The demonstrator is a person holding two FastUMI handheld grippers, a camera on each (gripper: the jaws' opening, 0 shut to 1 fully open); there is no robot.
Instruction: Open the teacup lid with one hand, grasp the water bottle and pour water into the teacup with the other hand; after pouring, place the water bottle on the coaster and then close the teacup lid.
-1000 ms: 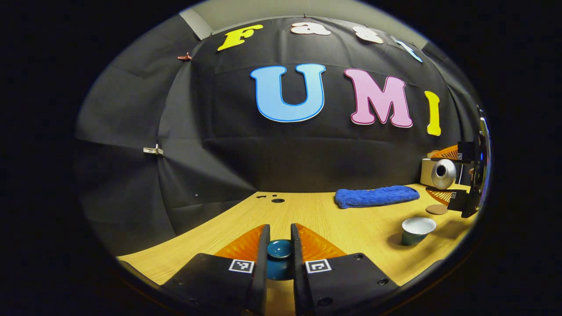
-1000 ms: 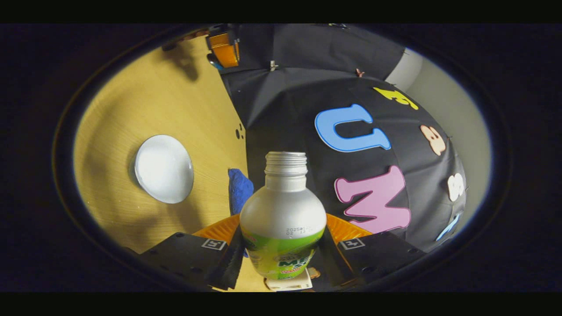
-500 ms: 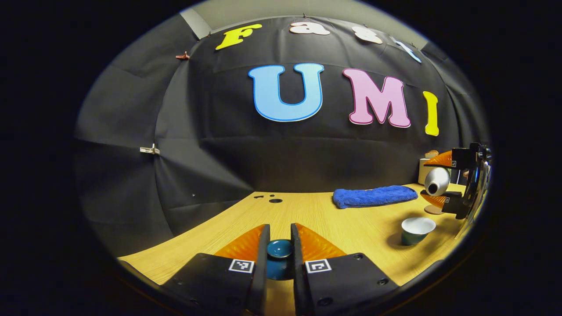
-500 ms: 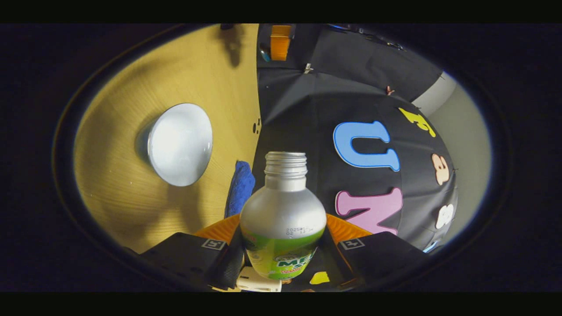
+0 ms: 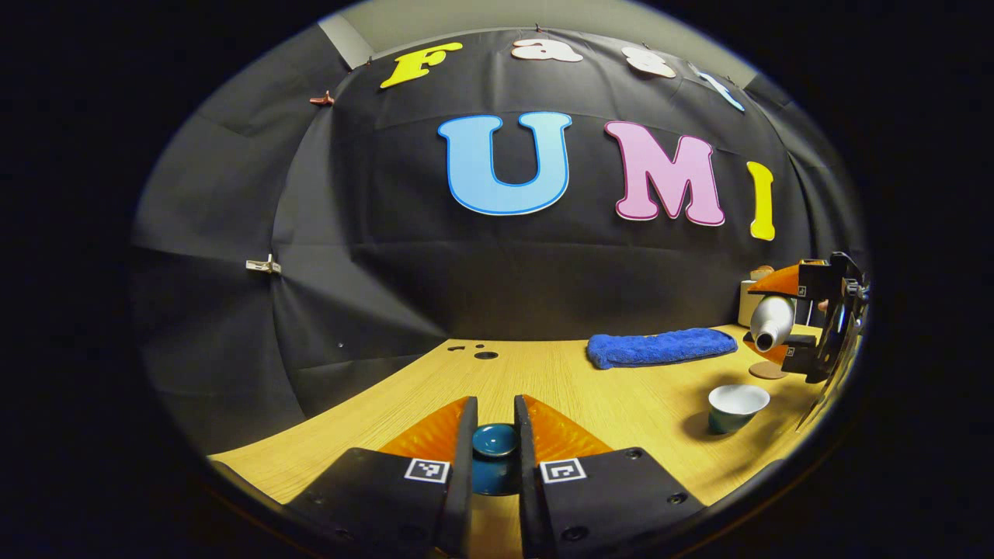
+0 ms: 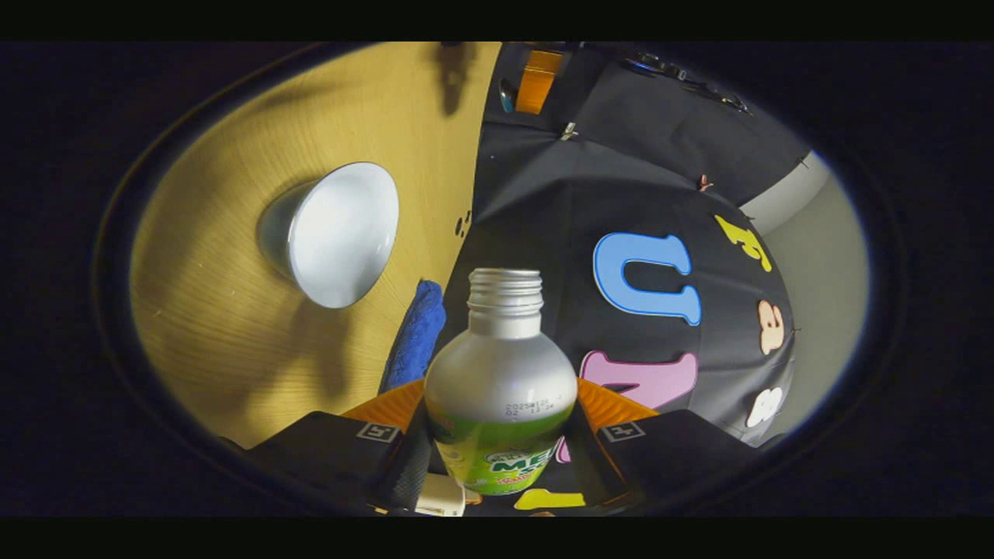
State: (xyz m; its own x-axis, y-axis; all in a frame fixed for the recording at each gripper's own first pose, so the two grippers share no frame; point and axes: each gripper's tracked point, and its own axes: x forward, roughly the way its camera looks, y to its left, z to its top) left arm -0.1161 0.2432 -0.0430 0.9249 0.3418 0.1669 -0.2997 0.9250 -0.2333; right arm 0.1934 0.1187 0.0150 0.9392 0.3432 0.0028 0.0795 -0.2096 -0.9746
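Right hand-held gripper (image 6: 501,446) is clamped on the water bottle (image 6: 501,388), one finger on each side of the green-labelled body below the rounded silver shoulder. Its screw-thread neck is uncapped, and the bottle is tipped over, its mouth angled down toward the teacup (image 6: 338,233). In the left gripper view the same bottle (image 5: 770,320) hangs above and just behind the teacup (image 5: 736,407), its open mouth not yet directly over the rim; no stream of water can be seen.

Left hand-held gripper (image 5: 495,446), well to the left of the teacup, has its fingers closed on the knob of the dark teal teacup lid (image 5: 495,454), held low over the wooden bench (image 5: 543,380).

The teacup stands upright and open on the bench, white inside, dark green outside. A round brown coaster (image 5: 767,370) lies just behind the teacup, and a folded blue towel (image 5: 660,346) lies farther back, to the teacup's left.

The bottle looks like thin metal: smooth, probably light and likely to slip, so the labelled middle of the body seems the surest place to hold, as now. Squeezing hard could dent it. The teacup and lid look ceramic, stiff but breakable, and the cup's wide flare over a narrow base suggests a nudge from the bottle neck could tip it. The lid's small knob is its natural handle.
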